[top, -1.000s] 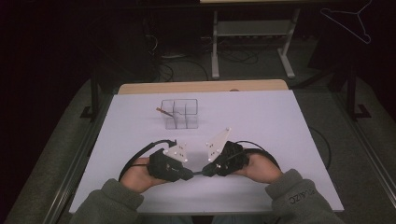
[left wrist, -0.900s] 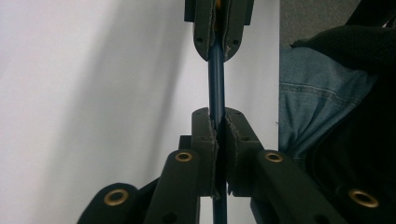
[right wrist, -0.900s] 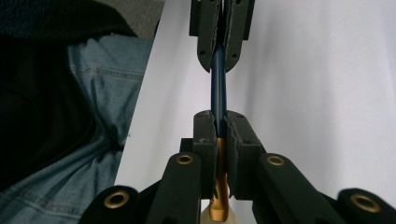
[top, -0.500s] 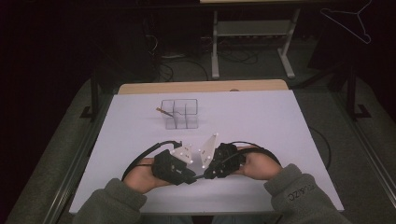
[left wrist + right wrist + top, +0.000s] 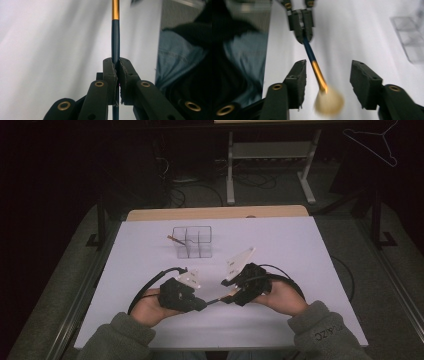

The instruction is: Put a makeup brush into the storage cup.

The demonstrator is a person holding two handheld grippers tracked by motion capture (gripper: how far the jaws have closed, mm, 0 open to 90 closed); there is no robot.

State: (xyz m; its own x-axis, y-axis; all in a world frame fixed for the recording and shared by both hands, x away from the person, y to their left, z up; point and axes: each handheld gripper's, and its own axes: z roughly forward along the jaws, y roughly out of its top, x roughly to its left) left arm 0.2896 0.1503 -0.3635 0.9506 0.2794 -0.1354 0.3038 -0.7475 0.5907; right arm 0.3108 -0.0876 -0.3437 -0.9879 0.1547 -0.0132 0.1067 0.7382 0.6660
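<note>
Right, count: one brush (image 5: pixel 315 67), one clear divided organizer (image 5: pixel 194 241) with what looks like one more thin stick (image 5: pixel 175 239) poking out its left side, two claws, one white tabletop (image 5: pixel 300 250).

Brush: dark blue handle, gold ferrule, pale fluffy head. Left claw (image 5: pixel 117 72) is clamped tight on the blue handle, pads pressing from both sides; the handle runs straight out along the jaws with the gold band farther up. In the right gripper view, the same brush comes in from the left claw at the top and slants down, with ferrule and head lying between the right claw's (image 5: pixel 328 75) jaws. Those jaws have just been opening; they stand wide, neither pad touching the brush. The head is blurred.

Room: both claws sit near the front edge of the tabletop, close to the person, tips facing each other just beside one another. The organizer is well apart from them, toward the far edge, left of centre. Bare white surface lies between, and to the right of, the claws. The tabletop's wooden far strip shows beyond the white sheet.

Pose: left hand (image 5: pixel 150 302) cradles its claw low and about level, pointing right. Right hand (image 5: pixel 280 295) holds its claw pointing left, grey plate tilted up. Cables loop behind each hand.
</note>
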